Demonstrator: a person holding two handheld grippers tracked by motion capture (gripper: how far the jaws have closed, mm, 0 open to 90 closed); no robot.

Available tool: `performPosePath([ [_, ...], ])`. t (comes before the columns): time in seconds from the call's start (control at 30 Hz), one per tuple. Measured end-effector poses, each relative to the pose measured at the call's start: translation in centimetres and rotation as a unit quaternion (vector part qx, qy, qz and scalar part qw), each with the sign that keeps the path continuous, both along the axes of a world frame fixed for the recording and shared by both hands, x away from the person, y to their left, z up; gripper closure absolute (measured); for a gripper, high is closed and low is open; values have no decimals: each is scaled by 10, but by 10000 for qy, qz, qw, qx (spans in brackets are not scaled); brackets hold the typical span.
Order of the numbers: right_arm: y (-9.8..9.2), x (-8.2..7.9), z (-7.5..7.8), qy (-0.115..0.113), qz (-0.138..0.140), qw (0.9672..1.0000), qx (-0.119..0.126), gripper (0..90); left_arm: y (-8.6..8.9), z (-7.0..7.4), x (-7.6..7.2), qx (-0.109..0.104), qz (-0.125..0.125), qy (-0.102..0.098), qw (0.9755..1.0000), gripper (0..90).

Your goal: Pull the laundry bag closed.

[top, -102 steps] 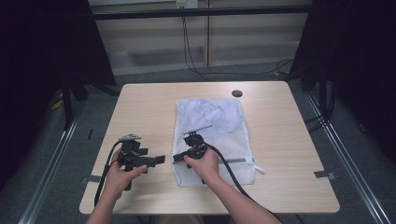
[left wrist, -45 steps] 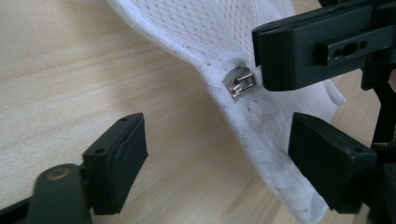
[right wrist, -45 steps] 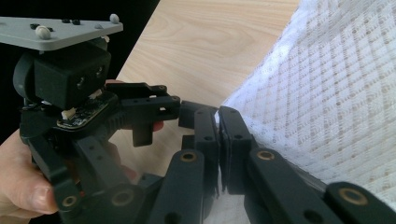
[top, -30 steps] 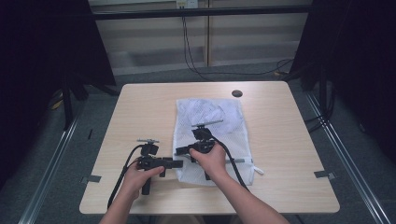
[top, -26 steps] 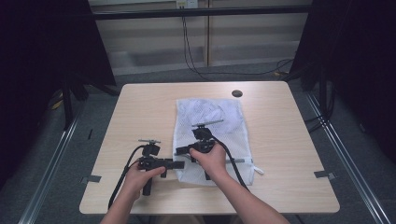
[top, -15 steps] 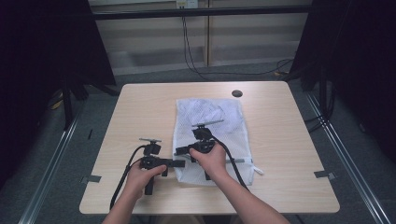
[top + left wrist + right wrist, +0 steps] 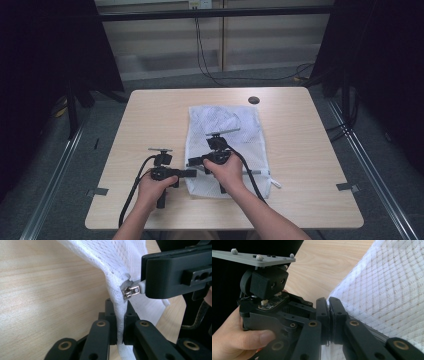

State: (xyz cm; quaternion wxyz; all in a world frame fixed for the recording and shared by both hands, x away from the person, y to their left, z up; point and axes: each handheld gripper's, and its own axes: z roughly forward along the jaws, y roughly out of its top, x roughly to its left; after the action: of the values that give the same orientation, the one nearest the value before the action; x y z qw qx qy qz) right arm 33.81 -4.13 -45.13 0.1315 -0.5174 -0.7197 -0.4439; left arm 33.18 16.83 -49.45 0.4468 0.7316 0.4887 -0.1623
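wooden table [image 7: 150, 115] | left gripper [image 7: 120, 322]: just closed, clamping white mesh bag [image 7: 225, 120] edge | right gripper [image 7: 329, 315]: pinching zipper pull [image 7: 132, 291], pull hidden behind its jaws in its own view

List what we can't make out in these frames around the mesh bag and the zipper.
- High view: zipper pull on the mesh bag too small to see; right hand covers the bag's near left edge.
- Left gripper view: left gripper pinches the bag's edge; the zipper pull's far end is hidden behind the right gripper.
- Right gripper view: right gripper jaws shut; what they pinch is hidden between them.
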Motion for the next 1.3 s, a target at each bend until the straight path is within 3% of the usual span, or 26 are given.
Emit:
performPosePath([
  [0.07, -1, 0, 1, 26, -9, 10000, 25, 868, 0, 1, -1, 94, 16, -65, 9999, 877],
  [0.2, -1, 0, 0, 41, 26, 10000, 43, 869, 0, 3, -2, 157, 134, 47, 9998, 883],
  [0.3, -3, 0, 1, 24, 38, 10000, 18, 870, 2, 6, -2, 87, 155, 188, 9997, 884],
  [0.43, -7, 1, 0, 58, 33, 10000, 11, 870, 4, 7, -1, 177, 131, 149, 9996, 885],
  [0.57, -11, 1, -1, 79, 27, 9999, 72, 870, 3, 8, -2, 66, 161, 266, 9995, 885],
  [1.3, -20, -1, -2, 37, 59, 10000, 31, 870, 4, 10, -1, 61, 145, 242, 9996, 885],
])
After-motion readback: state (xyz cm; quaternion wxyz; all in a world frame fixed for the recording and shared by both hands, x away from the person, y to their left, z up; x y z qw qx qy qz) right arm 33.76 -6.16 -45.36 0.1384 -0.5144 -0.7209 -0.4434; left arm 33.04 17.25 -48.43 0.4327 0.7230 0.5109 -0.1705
